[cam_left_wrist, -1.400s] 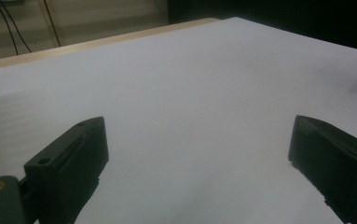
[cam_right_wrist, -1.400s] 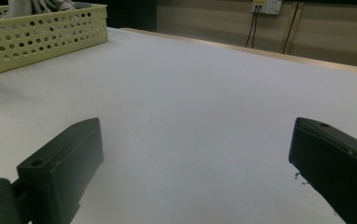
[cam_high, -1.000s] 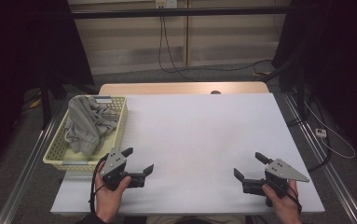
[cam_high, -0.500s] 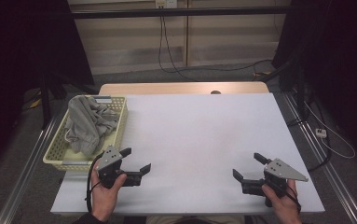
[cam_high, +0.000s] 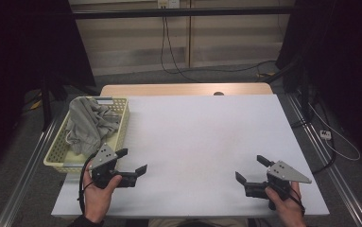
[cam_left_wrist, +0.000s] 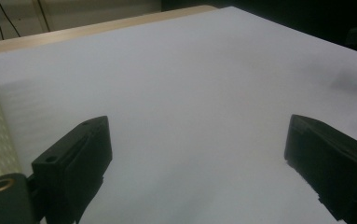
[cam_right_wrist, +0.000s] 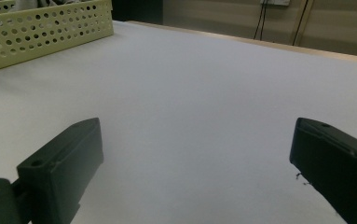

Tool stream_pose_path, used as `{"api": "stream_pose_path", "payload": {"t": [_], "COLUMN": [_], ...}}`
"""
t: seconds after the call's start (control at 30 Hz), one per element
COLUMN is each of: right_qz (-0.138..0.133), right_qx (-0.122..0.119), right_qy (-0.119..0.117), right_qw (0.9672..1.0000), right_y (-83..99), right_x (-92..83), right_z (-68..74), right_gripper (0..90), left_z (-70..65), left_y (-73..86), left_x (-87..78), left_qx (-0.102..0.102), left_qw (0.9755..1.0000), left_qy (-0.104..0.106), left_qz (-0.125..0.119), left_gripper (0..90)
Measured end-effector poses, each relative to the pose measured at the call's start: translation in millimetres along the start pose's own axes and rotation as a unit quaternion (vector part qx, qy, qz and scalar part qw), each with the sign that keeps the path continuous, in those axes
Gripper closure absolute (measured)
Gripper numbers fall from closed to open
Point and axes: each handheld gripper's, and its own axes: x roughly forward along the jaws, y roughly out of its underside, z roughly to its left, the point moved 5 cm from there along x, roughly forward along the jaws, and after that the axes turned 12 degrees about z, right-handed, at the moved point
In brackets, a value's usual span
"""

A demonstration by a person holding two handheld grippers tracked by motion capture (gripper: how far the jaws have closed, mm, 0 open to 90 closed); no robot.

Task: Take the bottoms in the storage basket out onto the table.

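Wide white bench [cam_high: 202,142], bare across the middle and right, with open room between the 2 hand-held grippers. Wood strip along the far edge. Yellow basket [cam_high: 120,124] at the left edge, overhanging it slightly, perforated wall seen again far left in the right gripper view [cam_right_wrist: 45,28]. Grey cloth [cam_high: 88,124] heaped inside the basket, spilling over the far rim.

Left hand-held gripper [cam_high: 132,163] just beside the basket's near right corner, close to the bench's front-left edge, jaws spread wide, nothing between them; same wide gap over bare white surface in the left gripper view [cam_left_wrist: 197,154], basket wall at the far left of that view. Right hand-held gripper [cam_high: 251,169] near the front-right corner, well apart from the basket, jaws also spread wide and holding nothing; wide gap over bare bench in the right gripper view [cam_right_wrist: 195,158].

Against the frame 0.5 s ago: left hand-held gripper shifted slightly toward the basket and a little farther from the front edge; right one nearly where it was; cloth and basket unmoved.

Count: 1 bench, 1 basket, 1 cloth, 2 hand-held grippers, 2 hands, 1 on each gripper.
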Motion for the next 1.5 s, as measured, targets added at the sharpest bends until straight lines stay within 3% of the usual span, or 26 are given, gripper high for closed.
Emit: {"api": "stream_pose_path", "payload": {"t": [0.2, 0.23, 0.27, 0.37, 0.5, 0.63, 0.73, 1.07, 1.13, 1.33, 1.4, 1.5], "right_qz": [0.001, 0.001, 0.001, 0.002, 0.005, 0.007, 0.007, 0.007, 0.007, 0.008, 0.007, 0.007], "right_qx": [-0.001, -0.002, -0.003, -0.003, -0.004, -0.004, -0.008, -0.010, -0.009, -0.013, -0.014, -0.014], "right_qy": [0.000, 0.000, 0.000, 0.000, -0.005, -0.006, -0.009, -0.009, -0.009, -0.011, -0.011, -0.012], "right_qw": [1.0000, 1.0000, 1.0000, 1.0000, 1.0000, 0.9999, 0.9999, 0.9999, 0.9999, 0.9998, 0.9998, 0.9998], "right_y": [0.4, 0.3, 0.0, -0.8, -1.7, -3.2, -4.2, -3.8, -3.5, -2.6, -2.5, -2.7], "right_x": [0.1, 0.4, 0.8, 1.4, 4.7, 7.8, 9.4, 9.5, 9.1, 7.8, 7.0, 7.7], "right_z": [-0.3, -0.2, 0.0, 0.9, 3.0, 2.5, 3.8, 3.6, 4.2, 5.6, 5.7, 6.0], "right_gripper": [2.6, 2.6, 2.7, 2.6, 2.6, 2.7, 2.7, 2.6, 2.6, 2.6, 2.6, 2.5], "left_z": [7.5, 8.7, 12.5, 15.5, 24.3, 38.5, 45.8, 63.8, 68.0, 79.5, 86.3, 91.3], "left_y": [-1.6, -0.8, 2.0, 4.6, 4.0, 4.7, 7.6, 6.1, 3.5, -0.1, -2.9, -5.7], "left_x": [-4.2, -4.9, -7.0, -10.9, -23.6, -33.1, -36.5, -42.3, -44.3, -49.5, -51.2, -52.0], "left_qx": [0.002, -0.001, -0.006, -0.014, -0.022, -0.043, -0.048, -0.049, -0.057, -0.073, -0.065, -0.068], "left_qw": [1.0000, 1.0000, 0.9998, 0.9996, 0.9997, 0.9985, 0.9979, 0.9978, 0.9975, 0.9956, 0.9940, 0.9931], "left_qy": [-0.005, -0.005, -0.022, -0.021, -0.013, -0.032, -0.043, -0.044, -0.040, -0.052, -0.080, -0.090], "left_qz": [-0.001, -0.001, 0.002, 0.012, -0.001, -0.009, -0.004, 0.012, 0.007, 0.029, 0.035, 0.032], "left_gripper": [8.3, 8.4, 8.3, 8.9, 9.2, 7.1, 5.0, 5.0, 3.9, 3.4, 4.0, 4.1]}}
